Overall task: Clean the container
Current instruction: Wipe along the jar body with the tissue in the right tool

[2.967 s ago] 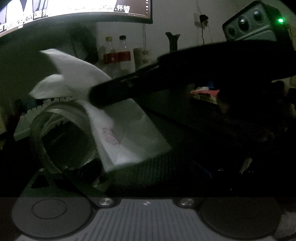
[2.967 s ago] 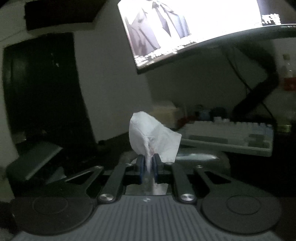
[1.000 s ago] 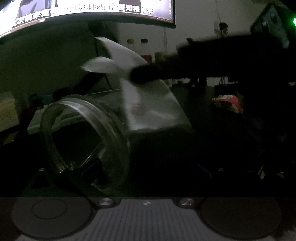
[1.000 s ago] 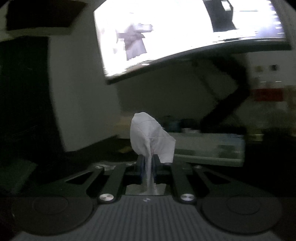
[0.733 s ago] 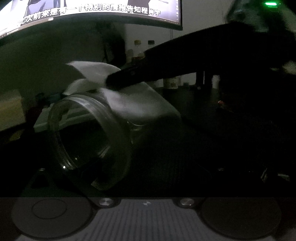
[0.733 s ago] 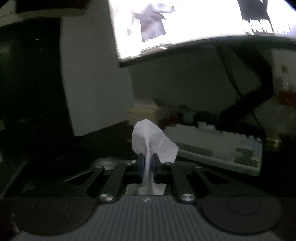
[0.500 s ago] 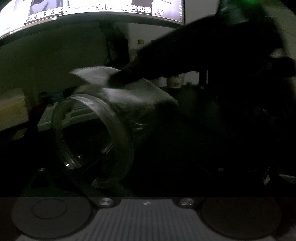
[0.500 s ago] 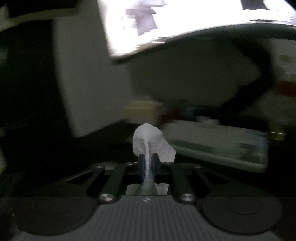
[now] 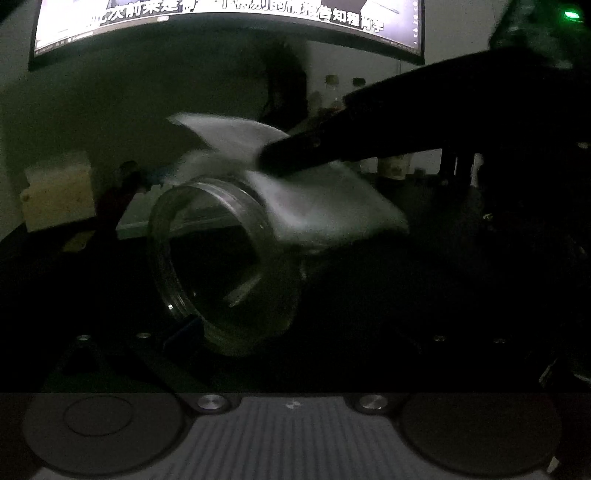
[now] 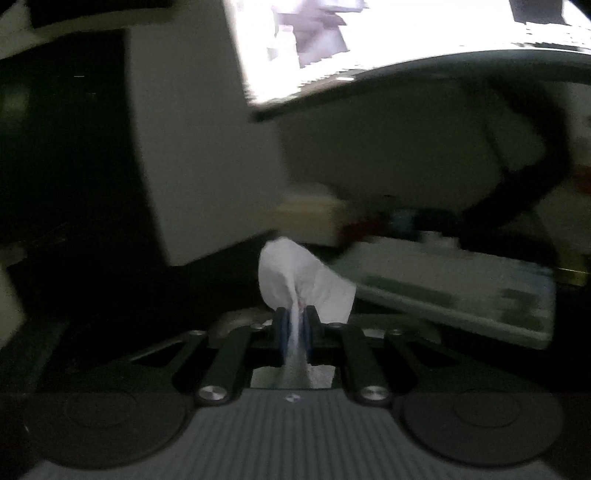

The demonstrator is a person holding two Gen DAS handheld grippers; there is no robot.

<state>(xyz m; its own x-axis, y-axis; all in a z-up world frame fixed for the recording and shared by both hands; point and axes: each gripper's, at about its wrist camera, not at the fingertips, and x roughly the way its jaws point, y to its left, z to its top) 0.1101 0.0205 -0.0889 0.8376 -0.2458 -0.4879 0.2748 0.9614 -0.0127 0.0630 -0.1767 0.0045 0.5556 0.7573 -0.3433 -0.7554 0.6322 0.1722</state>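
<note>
In the left wrist view my left gripper [image 9: 236, 325] is shut on a clear glass jar [image 9: 221, 266], held on its side with the open mouth toward the camera. My right gripper [image 9: 273, 158] comes in from the right as a dark shape, shut on a white tissue [image 9: 317, 199] that drapes over the jar's upper right side. In the right wrist view the right gripper [image 10: 294, 325] pinches the same tissue [image 10: 295, 277] between its fingers; a bit of the jar's rim shows just below the fingertips.
A lit curved monitor [image 9: 229, 22] hangs above the dark desk. A white keyboard [image 10: 454, 295] lies beyond the jar. A beige box [image 9: 59, 192] stands at the left. Bottles [image 9: 332, 92] stand by the back wall.
The right gripper with the tissue has been sliding back and forth over the jar's outer upper side. The jar stays in the left gripper and has shifted slightly right in the view.
</note>
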